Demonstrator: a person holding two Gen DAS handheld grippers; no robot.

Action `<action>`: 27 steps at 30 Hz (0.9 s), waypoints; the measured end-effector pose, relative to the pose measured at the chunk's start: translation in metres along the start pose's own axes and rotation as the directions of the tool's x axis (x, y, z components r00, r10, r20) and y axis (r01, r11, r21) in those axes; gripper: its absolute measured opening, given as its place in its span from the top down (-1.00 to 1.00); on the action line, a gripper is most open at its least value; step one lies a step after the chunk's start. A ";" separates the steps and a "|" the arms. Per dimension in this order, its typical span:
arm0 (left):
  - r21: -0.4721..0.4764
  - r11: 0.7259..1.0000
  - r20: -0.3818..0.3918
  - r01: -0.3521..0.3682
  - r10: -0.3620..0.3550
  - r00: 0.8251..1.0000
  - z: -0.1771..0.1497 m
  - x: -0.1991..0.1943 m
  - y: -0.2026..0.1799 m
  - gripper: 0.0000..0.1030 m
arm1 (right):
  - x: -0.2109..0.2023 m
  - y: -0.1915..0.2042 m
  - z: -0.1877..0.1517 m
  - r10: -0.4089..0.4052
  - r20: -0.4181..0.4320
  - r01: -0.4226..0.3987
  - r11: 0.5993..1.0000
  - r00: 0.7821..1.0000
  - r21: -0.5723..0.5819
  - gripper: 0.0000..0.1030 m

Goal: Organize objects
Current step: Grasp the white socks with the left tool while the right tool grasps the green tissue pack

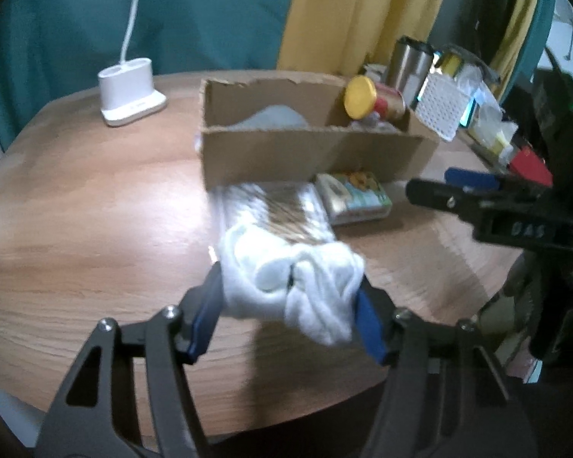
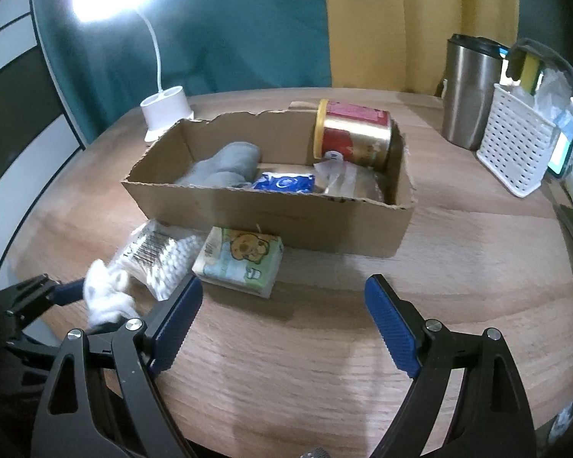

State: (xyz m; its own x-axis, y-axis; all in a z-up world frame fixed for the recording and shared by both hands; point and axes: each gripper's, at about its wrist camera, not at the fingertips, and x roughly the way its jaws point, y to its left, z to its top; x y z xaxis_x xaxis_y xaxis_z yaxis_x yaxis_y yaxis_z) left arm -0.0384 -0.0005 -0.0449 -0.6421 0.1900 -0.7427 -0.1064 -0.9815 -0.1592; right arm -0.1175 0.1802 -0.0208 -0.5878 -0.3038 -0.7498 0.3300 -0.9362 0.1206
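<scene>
My left gripper [image 1: 290,297] is shut on a bunched white sock [image 1: 298,278], held just above the wooden table; it also shows in the right wrist view [image 2: 105,294]. Beyond it lie a bag of cotton swabs [image 1: 282,210] and a tissue pack with a bear print [image 1: 353,196], both in front of an open cardboard box [image 1: 305,152]. The box holds a grey cloth [image 2: 221,168], a blue packet [image 2: 284,183] and a red-gold can with a yellow lid [image 2: 351,133]. My right gripper [image 2: 282,320] is open and empty, above the table in front of the tissue pack [image 2: 240,259].
A white lamp base [image 1: 131,93] stands at the back left. A steel tumbler [image 2: 468,91], a white perforated basket [image 2: 515,149] and plastic bags crowd the back right. Teal and yellow curtains hang behind the table.
</scene>
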 end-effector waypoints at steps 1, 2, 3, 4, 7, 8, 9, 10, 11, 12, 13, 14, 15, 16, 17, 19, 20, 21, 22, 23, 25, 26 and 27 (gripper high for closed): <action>-0.007 1.000 0.009 -0.006 0.006 1.000 0.002 -0.003 0.004 -0.22 | 0.002 0.001 0.001 0.002 -0.002 -0.002 1.000 1.000 -0.002 -0.73; -0.012 1.000 0.012 -0.008 0.008 1.000 0.003 -0.003 0.007 -0.22 | 0.003 0.003 0.002 0.004 -0.004 -0.004 1.000 1.000 -0.005 -0.73; -0.019 1.000 0.014 -0.009 0.010 1.000 0.004 -0.004 0.010 -0.22 | 0.006 0.005 0.003 0.006 -0.008 -0.006 1.000 1.000 -0.008 -0.73; -0.027 1.000 0.017 -0.012 0.012 1.000 0.005 -0.004 0.013 -0.22 | 0.008 0.006 0.004 0.008 -0.012 -0.008 1.000 1.000 -0.011 -0.73; -0.042 0.999 0.022 -0.016 0.017 1.000 0.008 -0.004 0.020 -0.22 | 0.013 0.011 0.008 0.012 -0.020 -0.013 1.000 1.000 -0.021 -0.73; -0.046 0.999 0.026 -0.017 0.018 1.000 0.009 -0.004 0.023 -0.22 | 0.014 0.012 0.009 0.013 -0.020 -0.013 1.000 1.000 -0.021 -0.73; -0.049 0.999 0.027 -0.018 0.019 0.999 0.010 -0.004 0.025 -0.22 | 0.016 0.013 0.010 0.013 -0.023 -0.013 1.000 1.000 -0.022 -0.73; -0.051 0.999 0.029 -0.018 0.020 0.999 0.011 -0.004 0.027 -0.22 | 0.017 0.014 0.011 0.011 -0.026 -0.012 1.000 1.000 -0.022 -0.73; -0.054 0.998 0.031 -0.020 0.021 0.999 0.013 -0.003 0.029 -0.22 | 0.020 0.015 0.012 0.012 -0.031 -0.012 1.000 0.999 -0.022 -0.73; -0.058 0.998 0.031 -0.020 0.022 0.999 0.014 -0.002 0.031 -0.22 | 0.021 0.015 0.013 0.012 -0.033 -0.013 1.000 0.999 -0.023 -0.73; -0.063 0.998 0.031 -0.020 0.022 0.999 0.015 -0.001 0.034 -0.22 | 0.023 0.016 0.014 0.012 -0.037 -0.013 1.000 0.999 -0.024 -0.73; -0.067 0.998 0.032 -0.021 0.023 0.999 0.016 0.000 0.036 -0.23 | 0.026 0.018 0.014 0.012 -0.043 -0.013 1.000 0.999 -0.025 -0.73; -0.071 0.997 0.032 -0.021 0.023 0.999 0.017 0.001 0.039 -0.22 | 0.029 0.019 0.015 0.013 -0.047 -0.014 1.000 0.999 -0.026 -0.73; -0.075 0.997 0.032 -0.021 0.023 0.999 0.018 0.002 0.041 -0.23 | 0.031 0.020 0.016 0.013 -0.053 -0.015 1.000 0.999 -0.026 -0.73; -0.079 0.997 0.032 -0.022 0.024 0.999 0.019 0.003 0.044 -0.23 | 0.034 0.021 0.017 0.015 -0.058 -0.016 0.999 0.998 -0.027 -0.73; -0.087 0.996 0.033 -0.023 0.026 0.999 0.021 0.006 0.049 -0.22 | 0.041 0.024 0.019 0.015 -0.069 -0.017 0.999 0.998 -0.028 -0.73; -0.091 0.996 0.032 -0.024 0.027 0.999 0.022 0.007 0.051 -0.22 | 0.043 0.025 0.020 0.015 -0.072 -0.018 0.999 0.997 -0.029 -0.73; -0.094 0.995 0.031 -0.024 0.027 0.999 0.023 0.008 0.053 -0.22 | 0.046 0.026 0.020 0.016 -0.078 -0.018 0.999 0.997 -0.029 -0.73; -0.096 0.995 0.030 -0.025 0.028 0.999 0.023 0.009 0.054 -0.22 | 0.049 0.027 0.021 0.016 -0.082 -0.018 0.999 0.996 -0.030 -0.73; -0.099 0.995 0.028 -0.027 0.030 0.999 0.024 0.010 0.056 -0.22 | 0.052 0.028 0.022 0.015 -0.088 -0.018 0.999 0.996 -0.031 -0.73; -0.105 0.994 0.025 -0.027 0.029 0.999 0.026 0.012 0.059 -0.22 | 0.057 0.029 0.022 0.018 -0.095 -0.021 0.999 0.995 -0.032 -0.73; -0.105 0.994 0.024 -0.027 0.030 0.999 0.026 0.013 0.060 -0.22 | 0.058 0.030 0.023 0.018 -0.098 -0.021 0.999 0.995 -0.032 -0.73; -0.107 0.994 0.023 -0.028 0.031 0.999 0.026 0.014 0.061 -0.23 | 0.060 0.031 0.023 0.017 -0.101 -0.020 0.999 0.995 -0.031 -0.73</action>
State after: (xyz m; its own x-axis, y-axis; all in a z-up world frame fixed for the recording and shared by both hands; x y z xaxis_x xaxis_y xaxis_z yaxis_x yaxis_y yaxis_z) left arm -0.0734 -0.0584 -0.0478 -0.6626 0.1593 -0.7319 -0.0067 -0.9784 -0.2068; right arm -0.1600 0.1288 -0.0473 -0.5044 -0.2998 -0.8097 0.3646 -0.9240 0.1150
